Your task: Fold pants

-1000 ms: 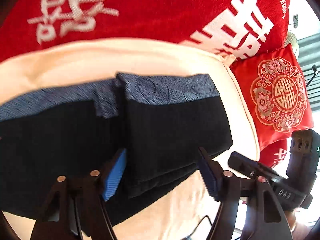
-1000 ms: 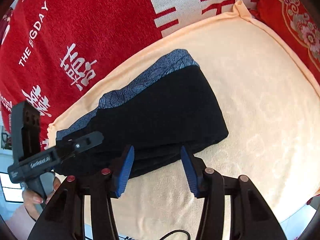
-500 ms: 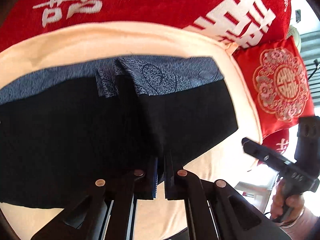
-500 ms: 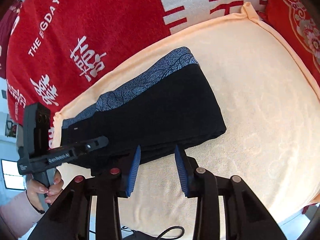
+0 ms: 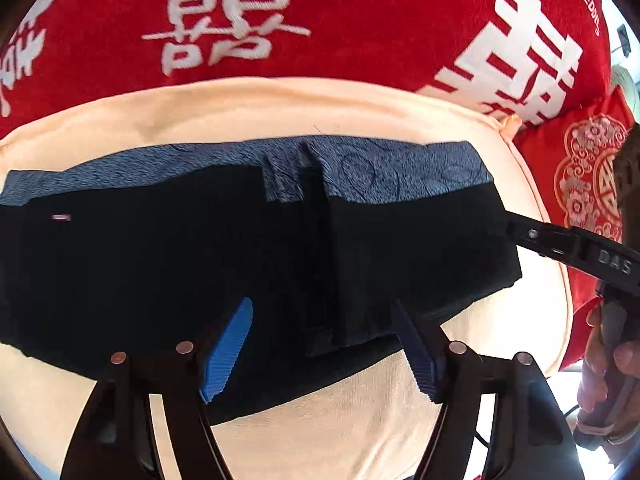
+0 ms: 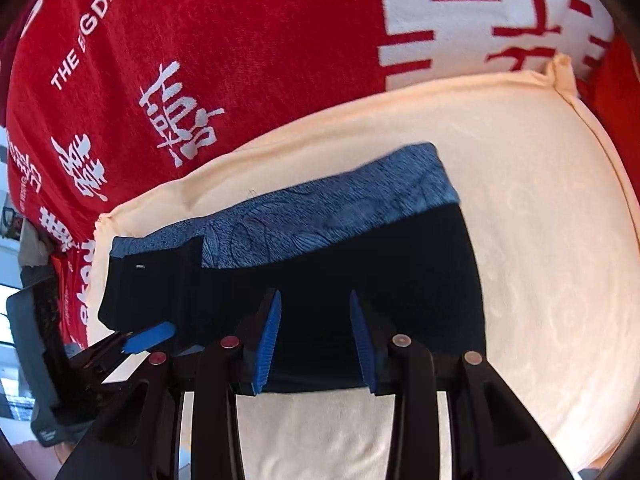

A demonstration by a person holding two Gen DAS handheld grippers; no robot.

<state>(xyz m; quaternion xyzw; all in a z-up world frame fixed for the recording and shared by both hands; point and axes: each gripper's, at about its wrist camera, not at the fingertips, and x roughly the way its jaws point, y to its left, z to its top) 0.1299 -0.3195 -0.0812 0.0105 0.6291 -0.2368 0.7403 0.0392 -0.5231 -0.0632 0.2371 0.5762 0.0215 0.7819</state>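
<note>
Black pants [image 5: 160, 264] with a blue patterned band [image 5: 400, 172] lie flat on a cream cushion [image 5: 320, 432]. A raised fold [image 5: 320, 240] runs across their middle. My left gripper [image 5: 322, 346] hangs over the pants' near edge. Its jaws are opening, with cloth lying between the blue pads [image 5: 228, 348] and nothing pressed. In the right wrist view my right gripper [image 6: 316, 342] is open to a narrow gap over the pants [image 6: 400, 272], whose near edge lies flat between the pads. One left pad [image 6: 148, 338] shows at the pants' left end.
A red blanket with white characters [image 5: 320, 20] rises behind the cushion. A red embroidered pillow [image 5: 580, 176] lies at the right. The right gripper's body [image 5: 568, 248] reaches in over the pants' right end, held by a person's hand [image 5: 612, 364]. Bare cushion [image 6: 540, 240] stretches right of the pants.
The left gripper closed on the pants' near edge half a second ago and has since opened wide. The right gripper narrowed, then moved forward from the bare cushion onto the pants' edge.
</note>
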